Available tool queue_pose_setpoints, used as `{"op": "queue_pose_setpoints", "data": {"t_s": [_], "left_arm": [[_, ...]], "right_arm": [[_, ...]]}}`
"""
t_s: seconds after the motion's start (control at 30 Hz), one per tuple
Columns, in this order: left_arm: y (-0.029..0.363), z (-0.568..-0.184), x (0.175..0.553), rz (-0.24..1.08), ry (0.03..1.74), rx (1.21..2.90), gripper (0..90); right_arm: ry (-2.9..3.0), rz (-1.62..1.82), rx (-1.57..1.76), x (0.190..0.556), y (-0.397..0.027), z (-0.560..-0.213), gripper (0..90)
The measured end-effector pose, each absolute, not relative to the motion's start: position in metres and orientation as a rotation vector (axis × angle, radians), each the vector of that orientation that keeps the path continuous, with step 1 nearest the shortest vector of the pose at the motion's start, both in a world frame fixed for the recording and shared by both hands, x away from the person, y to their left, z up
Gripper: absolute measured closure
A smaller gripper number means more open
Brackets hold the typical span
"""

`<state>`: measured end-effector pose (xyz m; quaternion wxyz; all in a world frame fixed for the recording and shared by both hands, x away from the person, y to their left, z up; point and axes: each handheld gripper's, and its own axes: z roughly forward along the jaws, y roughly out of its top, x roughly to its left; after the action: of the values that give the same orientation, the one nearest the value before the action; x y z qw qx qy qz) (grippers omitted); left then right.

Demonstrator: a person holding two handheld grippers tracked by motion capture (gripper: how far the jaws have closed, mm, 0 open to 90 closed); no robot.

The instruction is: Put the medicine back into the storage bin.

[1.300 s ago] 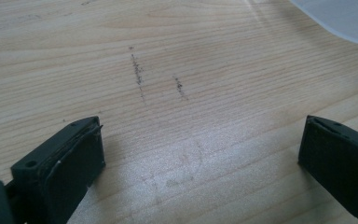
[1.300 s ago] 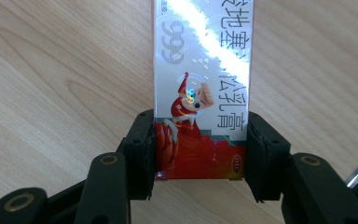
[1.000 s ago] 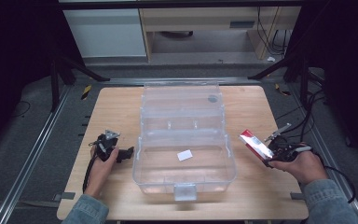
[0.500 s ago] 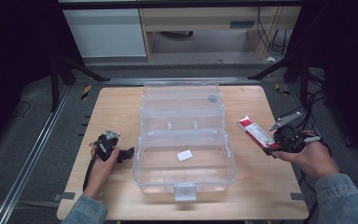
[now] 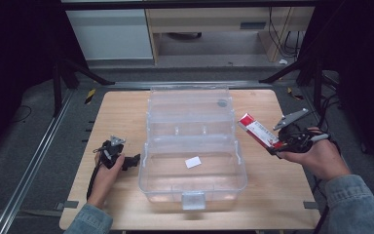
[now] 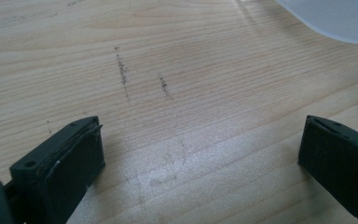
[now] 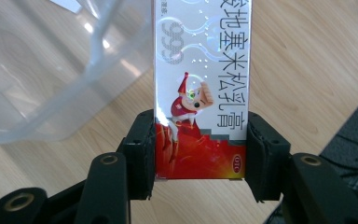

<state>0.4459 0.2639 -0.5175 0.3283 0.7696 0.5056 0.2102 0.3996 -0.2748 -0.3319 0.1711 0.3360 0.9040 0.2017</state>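
Observation:
A clear plastic box point(image 5: 193, 151) with its lid open lies in the middle of the wooden table; a small white piece point(image 5: 193, 162) lies in its front tray. My right gripper point(image 5: 276, 146) is shut on a red and white carton point(image 5: 258, 130), held above the table just right of the box. In the right gripper view the carton point(image 7: 200, 88) stands between both pads point(image 7: 142, 149), with the box wall point(image 7: 60, 70) at the left. My left gripper point(image 5: 135, 160) rests on the table left of the box, jaws wide open over bare wood point(image 6: 186, 116).
The wooden table point(image 5: 121, 112) sits in a metal frame with dark floor around it. A cabinet and shelves stand beyond the far edge. Cables point(image 5: 328, 105) trail off the table's right side. A small grey disc point(image 5: 222, 103) lies in the open lid.
My right gripper has lifted the carton off the table and carried it up and a little toward the box. The left hand has stayed where it was.

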Motion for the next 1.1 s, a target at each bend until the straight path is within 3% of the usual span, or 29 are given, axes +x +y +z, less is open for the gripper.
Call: {"op": "queue_pose_setpoints", "data": {"t_s": [1.1], "left_arm": [[0.263,-0.517,0.445,0.550,1.320,2.017,0.0]], "right_arm": [[2.730,0.573,0.566,0.411,-0.168,-0.317,51.4]]}}
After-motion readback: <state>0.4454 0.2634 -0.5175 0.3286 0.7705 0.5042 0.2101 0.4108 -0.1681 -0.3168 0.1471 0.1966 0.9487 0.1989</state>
